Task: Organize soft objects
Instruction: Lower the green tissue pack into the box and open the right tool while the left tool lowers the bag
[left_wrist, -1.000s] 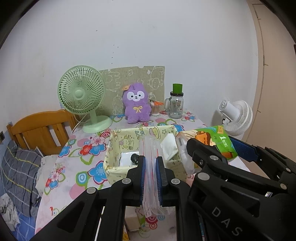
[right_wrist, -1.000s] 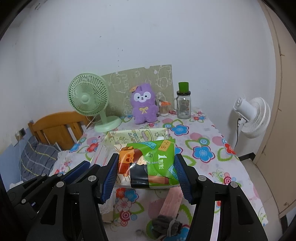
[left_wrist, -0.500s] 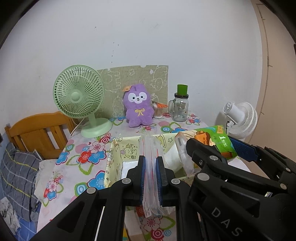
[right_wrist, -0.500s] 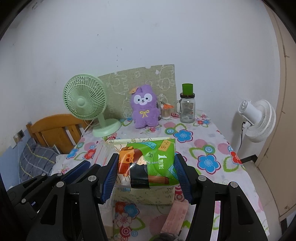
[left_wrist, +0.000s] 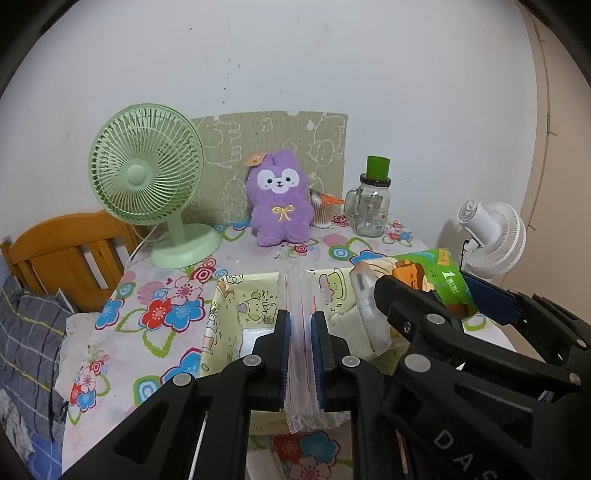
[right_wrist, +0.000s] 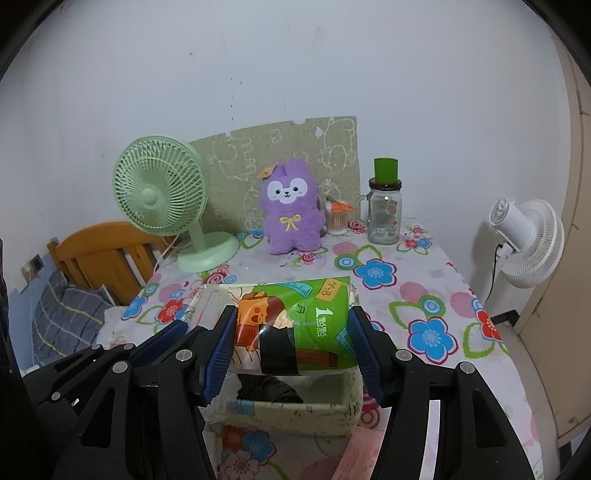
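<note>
My left gripper (left_wrist: 301, 334) is shut on a clear plastic zip bag (left_wrist: 300, 299) and holds it upright above the yellow patterned fabric bin (left_wrist: 225, 295). My right gripper (right_wrist: 291, 332) is shut on a green tissue pack (right_wrist: 314, 314) with a cartoon print and black tape, held over the same bin (right_wrist: 295, 413). The pack (left_wrist: 436, 273) and the right gripper also show at the right of the left wrist view. A purple plush toy (left_wrist: 279, 203) sits upright at the back of the table; it also shows in the right wrist view (right_wrist: 291, 210).
A green desk fan (left_wrist: 147, 177) stands back left, a glass jar with green lid (left_wrist: 371, 206) back right, a small cup (left_wrist: 323, 212) beside the plush. A white fan (left_wrist: 491, 236) stands off the table's right edge. A wooden chair (left_wrist: 66, 251) is at the left.
Both grippers have moved forward over the bin with their loads; the plush and fans appear closer and the bin lies lower in both views.
</note>
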